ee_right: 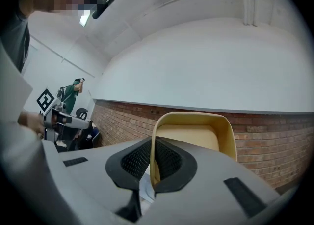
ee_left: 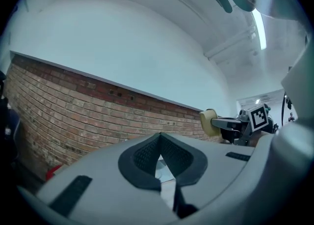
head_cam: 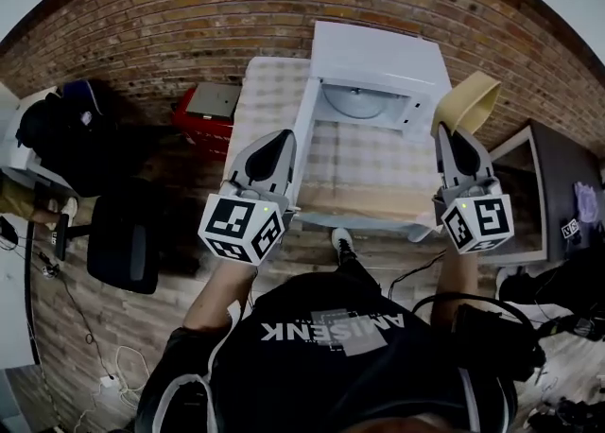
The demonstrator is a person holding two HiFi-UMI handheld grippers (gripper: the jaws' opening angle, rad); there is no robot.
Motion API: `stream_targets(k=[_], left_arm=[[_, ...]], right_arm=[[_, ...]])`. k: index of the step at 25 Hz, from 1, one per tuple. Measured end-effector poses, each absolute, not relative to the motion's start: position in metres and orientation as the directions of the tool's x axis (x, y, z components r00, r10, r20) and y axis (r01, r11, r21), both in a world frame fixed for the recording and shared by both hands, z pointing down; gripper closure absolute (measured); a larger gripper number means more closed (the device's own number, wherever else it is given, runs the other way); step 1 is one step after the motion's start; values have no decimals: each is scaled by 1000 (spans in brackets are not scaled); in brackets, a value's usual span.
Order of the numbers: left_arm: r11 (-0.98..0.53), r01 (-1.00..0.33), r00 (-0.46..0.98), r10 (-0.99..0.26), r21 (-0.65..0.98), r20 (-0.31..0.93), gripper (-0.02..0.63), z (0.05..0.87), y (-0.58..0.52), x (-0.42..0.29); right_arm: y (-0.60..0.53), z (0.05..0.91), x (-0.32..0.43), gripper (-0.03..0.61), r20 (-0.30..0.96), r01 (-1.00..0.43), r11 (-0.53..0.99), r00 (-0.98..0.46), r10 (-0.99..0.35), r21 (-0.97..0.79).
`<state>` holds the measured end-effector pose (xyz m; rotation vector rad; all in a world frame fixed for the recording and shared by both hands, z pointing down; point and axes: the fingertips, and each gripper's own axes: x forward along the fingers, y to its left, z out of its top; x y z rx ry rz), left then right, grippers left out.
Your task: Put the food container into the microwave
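Note:
A white microwave [head_cam: 378, 67] stands at the far end of the table [head_cam: 364, 181], its door open and the turntable [head_cam: 357, 100] showing inside. The food container [head_cam: 468, 103] is a shallow beige-yellow tub, tilted on edge in the air to the right of the microwave's opening. My right gripper [head_cam: 452, 138] is shut on its rim; in the right gripper view the pads pinch the container [ee_right: 196, 135] wall at the right gripper [ee_right: 153, 143]. My left gripper [head_cam: 281, 141] hovers at the table's left edge, shut with nothing held, as the left gripper [ee_left: 160, 138] view shows.
A red box [head_cam: 203, 110] lies left of the table, with a black chair [head_cam: 123, 242] and dark bags [head_cam: 66, 133] further left. A grey cabinet [head_cam: 544, 185] stands close on the right. A brick wall [ee_left: 73, 116] runs behind. A person in green [ee_right: 73, 94] stands far off.

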<state>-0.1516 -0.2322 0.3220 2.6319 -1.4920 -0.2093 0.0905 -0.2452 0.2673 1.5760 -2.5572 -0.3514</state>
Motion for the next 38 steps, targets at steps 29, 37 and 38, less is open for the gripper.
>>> stream_targets(k=[29, 37, 38], left_arm=[[-320, -935, 322, -947, 151, -12, 603, 328, -279, -130], [-288, -944, 292, -956, 164, 0, 603, 342, -266, -146], [-285, -944, 289, -957, 165, 4, 603, 345, -265, -146]], right_arm=[[-364, 296, 70, 534, 95, -638, 675, -697, -711, 370], [-342, 354, 27, 534, 230, -496, 777, -764, -603, 388], [-340, 362, 23, 534, 249, -475, 790, -771, -586, 388]])
